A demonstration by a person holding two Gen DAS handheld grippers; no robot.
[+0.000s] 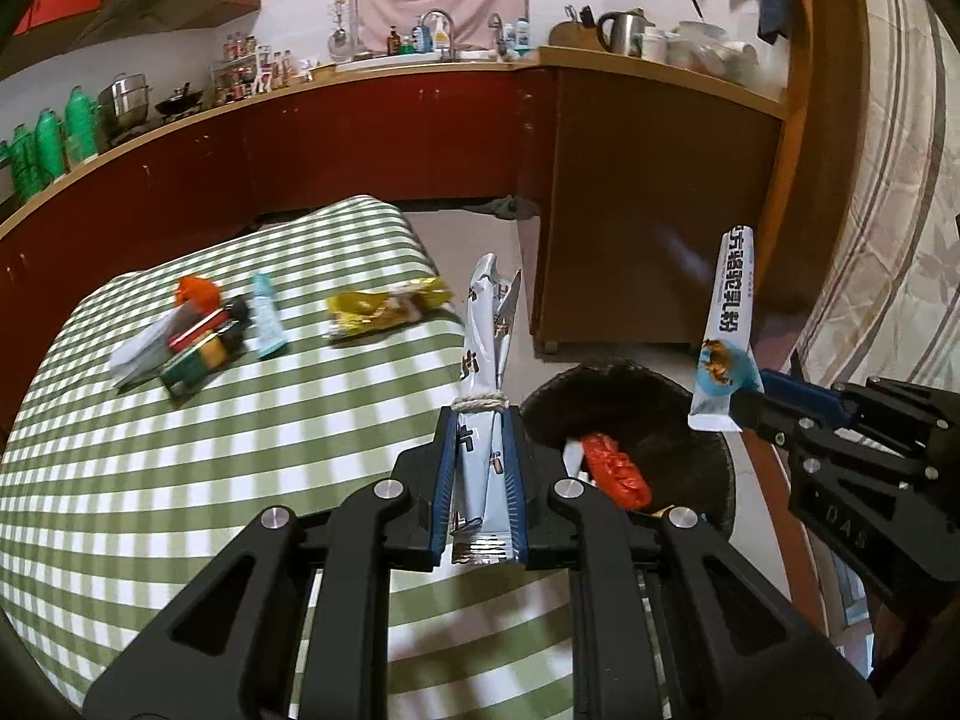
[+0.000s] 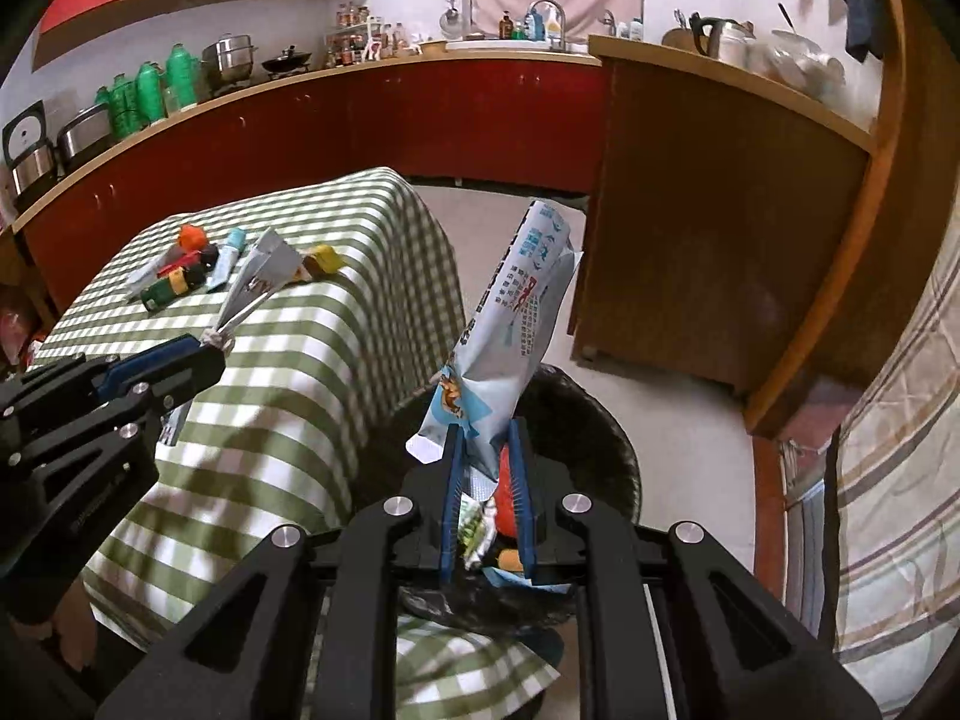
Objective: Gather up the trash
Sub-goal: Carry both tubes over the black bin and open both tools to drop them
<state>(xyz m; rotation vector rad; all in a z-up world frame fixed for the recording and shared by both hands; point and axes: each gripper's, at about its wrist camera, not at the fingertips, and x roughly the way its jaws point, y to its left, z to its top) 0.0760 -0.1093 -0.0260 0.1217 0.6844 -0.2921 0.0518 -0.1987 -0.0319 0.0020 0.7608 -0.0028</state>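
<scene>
My left gripper is shut on a silvery-white packet tied with string, held upright over the table's right edge. My right gripper is shut on the lower end of a white-and-blue powder packet, which stands up above the black-lined trash bin. The left wrist view shows the same bin beside the table, with a red wrapper inside, and the right gripper with its packet. Left on the checked table are a yellow wrapper, a teal tube and a small pile of packs.
A brown cabinet stands just behind the bin, and red kitchen counters run along the back. A striped curtain hangs at the right. Bare floor lies between bin and cabinet.
</scene>
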